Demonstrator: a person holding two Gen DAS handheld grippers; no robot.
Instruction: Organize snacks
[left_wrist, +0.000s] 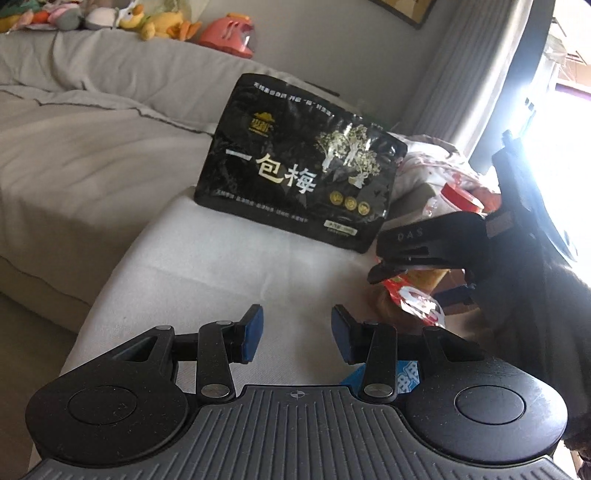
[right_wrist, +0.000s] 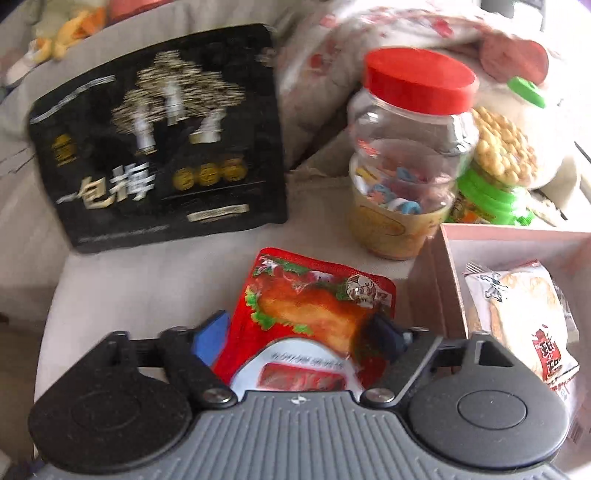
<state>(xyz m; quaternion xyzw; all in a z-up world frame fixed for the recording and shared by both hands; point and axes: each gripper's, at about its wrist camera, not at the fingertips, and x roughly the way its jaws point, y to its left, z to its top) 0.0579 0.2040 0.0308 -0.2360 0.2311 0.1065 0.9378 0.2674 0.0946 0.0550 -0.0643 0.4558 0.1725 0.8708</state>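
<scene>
My right gripper (right_wrist: 303, 328) is shut on a red snack packet (right_wrist: 314, 306), held just above the white cushion; in the left wrist view the same gripper (left_wrist: 384, 271) pinches the packet (left_wrist: 413, 299) at the right. My left gripper (left_wrist: 297, 332) is open and empty over the cushion, left of the packet. A large black plum bag (left_wrist: 295, 166) stands upright behind; it also shows in the right wrist view (right_wrist: 159, 147). A pink box (right_wrist: 517, 240) at the right holds a rice cracker packet (right_wrist: 517, 314).
A clear jar with a red lid (right_wrist: 410, 147) and a green-lidded biscuit jar (right_wrist: 502, 158) stand behind the box. A blue packet (left_wrist: 406, 373) lies under my left gripper's right finger. Grey sofa (left_wrist: 74, 147) with plush toys (left_wrist: 159, 22) lies to the left.
</scene>
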